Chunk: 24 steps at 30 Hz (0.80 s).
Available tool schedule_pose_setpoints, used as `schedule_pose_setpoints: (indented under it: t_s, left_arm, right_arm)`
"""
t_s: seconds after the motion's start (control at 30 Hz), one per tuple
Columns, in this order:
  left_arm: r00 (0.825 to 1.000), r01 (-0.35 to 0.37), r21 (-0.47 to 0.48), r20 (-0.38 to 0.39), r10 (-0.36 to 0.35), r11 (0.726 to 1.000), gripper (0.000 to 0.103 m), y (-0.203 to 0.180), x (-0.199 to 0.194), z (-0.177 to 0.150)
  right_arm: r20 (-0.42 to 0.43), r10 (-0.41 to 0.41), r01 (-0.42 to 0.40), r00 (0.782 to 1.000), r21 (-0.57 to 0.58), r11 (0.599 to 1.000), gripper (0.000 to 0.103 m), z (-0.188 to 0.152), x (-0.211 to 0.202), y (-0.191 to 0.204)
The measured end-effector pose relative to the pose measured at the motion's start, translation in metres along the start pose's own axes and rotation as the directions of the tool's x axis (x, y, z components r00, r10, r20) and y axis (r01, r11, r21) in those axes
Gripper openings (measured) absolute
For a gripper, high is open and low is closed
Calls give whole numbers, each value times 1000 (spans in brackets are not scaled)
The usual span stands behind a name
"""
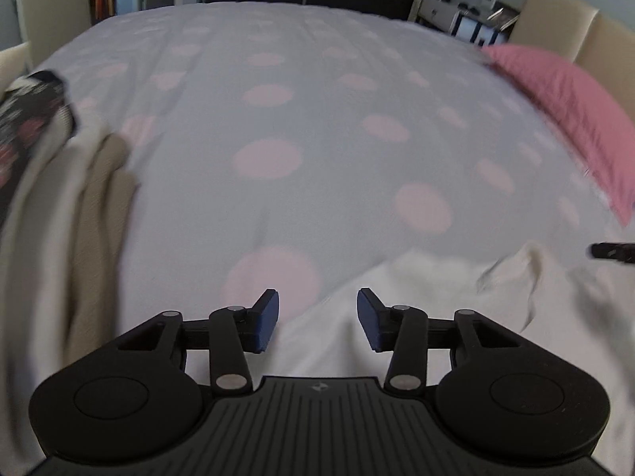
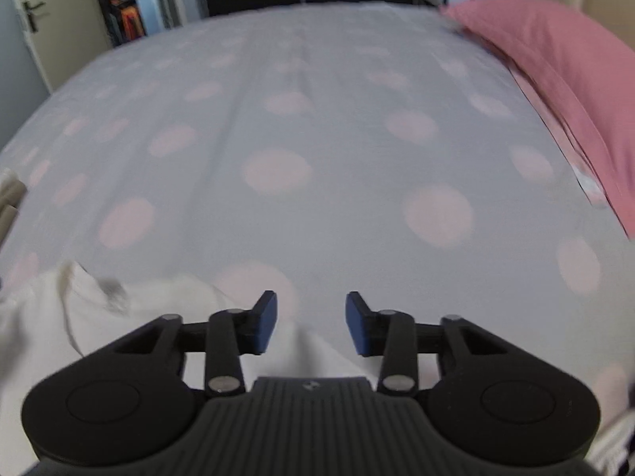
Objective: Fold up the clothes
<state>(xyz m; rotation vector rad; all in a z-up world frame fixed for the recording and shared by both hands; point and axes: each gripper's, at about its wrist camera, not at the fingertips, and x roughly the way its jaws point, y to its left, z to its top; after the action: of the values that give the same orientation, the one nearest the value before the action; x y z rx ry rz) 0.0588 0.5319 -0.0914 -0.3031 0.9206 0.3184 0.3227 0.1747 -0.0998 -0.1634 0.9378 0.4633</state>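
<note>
While both wrist views are smeared by motion blur, the main layout is readable. The bed (image 1: 309, 91) carries a pale sheet with large pink dots, and a white garment (image 1: 416, 309) lies crumpled at its near edge, toward the near right corner in the left wrist view. The same garment (image 2: 131, 317) fills the near left of the right wrist view.

Left hand-held gripper (image 1: 317, 323): jaws spread wide, nothing between the blue pads (image 1: 266, 321). It sits over the garment's left border, where white cloth meets dotted sheet. Whether the pads touch the fabric cannot be told.

Right hand-held gripper (image 2: 311, 323): jaws likewise wide apart and empty, above a pointed fold of the garment at the near edge. Contact again unclear. A dark tip at the right border of the left wrist view (image 1: 613, 253) may be this gripper (cut off, too blurred to confirm).

The garment's outline is uncertain: its lower part is hidden under both gripper bodies, and a greyish patch near a seam (image 2: 113, 291) is too blurred to identify.

A pink pillow (image 2: 555, 79) lies along the right edge of the bed. At the left edge sits a heap of beige cloth (image 1: 71, 218) with a dark patterned item (image 1: 27, 119) on top, both cut off by the frame.
</note>
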Motion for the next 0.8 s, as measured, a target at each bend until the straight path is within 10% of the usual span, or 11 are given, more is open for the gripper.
schedule_pose_setpoints:
  t_s: [0.3,0.47,0.73,0.8]
  left_arm:
    - [990,-120,-9,-74,119,993,36,33,3,-37]
    - [991,-118,-55,-75,114,991,2,38,2,-40]
    - [978,-191,-43,-93,186,981,2,30,4,-40]
    - [983,-166,-52,-88,161,985,4,32,-2,-38]
  right_arm:
    - [-91,10,3,996,148,989,52,-30,20,-47]
    - [-65,-39,46,997,118,992,6,-36,21,-38]
    - [-54,-111,116,992,91,989,10,-36,26,-31]
    - [-44,-121,125,992,92,988,27,-34,19,-31]
